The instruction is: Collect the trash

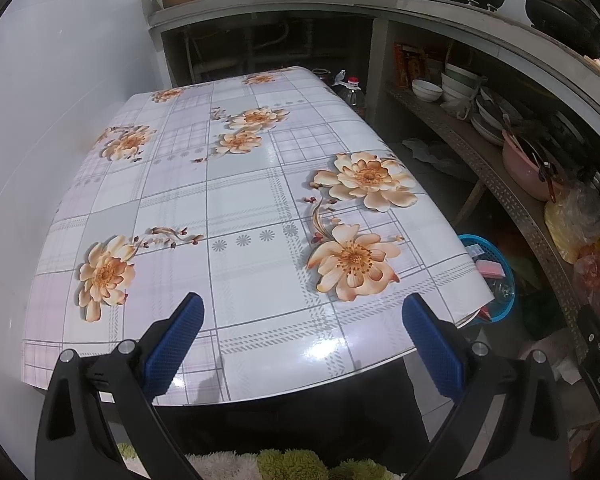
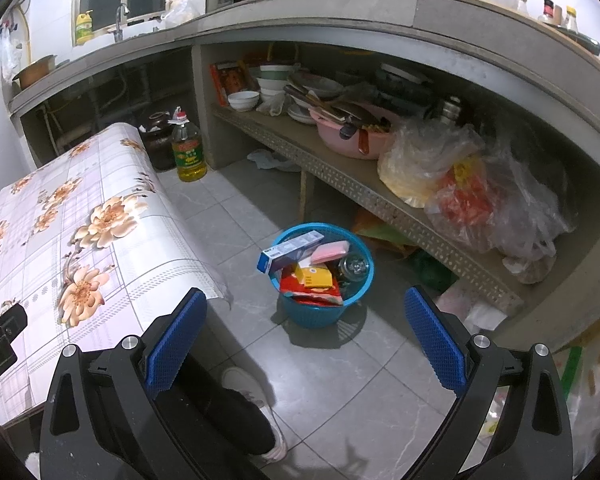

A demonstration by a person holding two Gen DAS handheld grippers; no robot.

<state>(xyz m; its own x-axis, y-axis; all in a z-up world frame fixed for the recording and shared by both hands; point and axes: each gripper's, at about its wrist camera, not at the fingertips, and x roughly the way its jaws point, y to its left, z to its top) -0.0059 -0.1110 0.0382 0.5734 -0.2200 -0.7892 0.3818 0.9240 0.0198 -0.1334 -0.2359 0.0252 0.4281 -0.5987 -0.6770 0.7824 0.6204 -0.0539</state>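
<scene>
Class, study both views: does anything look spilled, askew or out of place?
The long blue-and-white box lies askew across the rim of the overfull blue basket, sticking out past it. A crumpled white wrapper or cloth lies on the floor under the shelf. The table is bare.

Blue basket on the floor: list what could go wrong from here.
1. The blue basket looks heaped: the long blue-and-white box leans out over its rim and might tip onto the floor if nudged.
2. It stands close beside the hanging edge of the tablecloth, which could snag a lowered gripper.
3. The person's shoe is on the tiles just short of the basket, so a step forward could knock it over.
</scene>
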